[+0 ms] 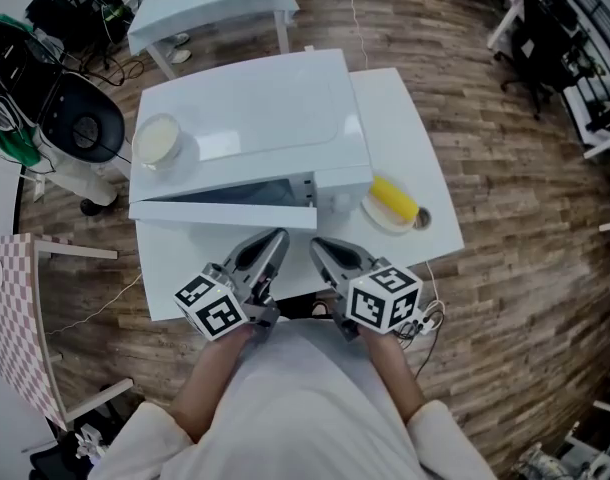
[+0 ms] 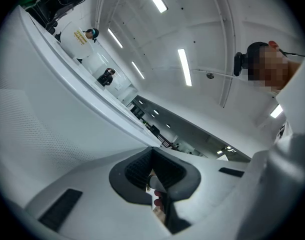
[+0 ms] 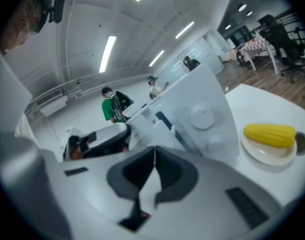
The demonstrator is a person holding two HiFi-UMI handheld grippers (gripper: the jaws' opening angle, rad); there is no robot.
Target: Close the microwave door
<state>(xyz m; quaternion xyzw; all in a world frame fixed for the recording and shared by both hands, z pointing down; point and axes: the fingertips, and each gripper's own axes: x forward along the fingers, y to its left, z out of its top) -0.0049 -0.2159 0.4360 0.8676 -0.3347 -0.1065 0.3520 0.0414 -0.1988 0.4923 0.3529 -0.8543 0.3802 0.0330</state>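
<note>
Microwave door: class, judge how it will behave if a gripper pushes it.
The microwave door looks like a rigid panel, so it should swing as one piece, not flex. It stands ajar, apparently hinged at the head view's left, so a light push near its free edge probably shuts it. The bulky microwave likely stays put.

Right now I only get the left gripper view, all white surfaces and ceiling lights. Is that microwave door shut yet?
Observer: No. In the head view the white microwave door stands ajar, with a dark gap behind it.
Operator: Anything near it?
Observer: A yellow corn cob lies on a small white plate, right of the white microwave.
Operator: And the other gripper?
Observer: The right gripper is shut and empty, apart from the door.
</note>
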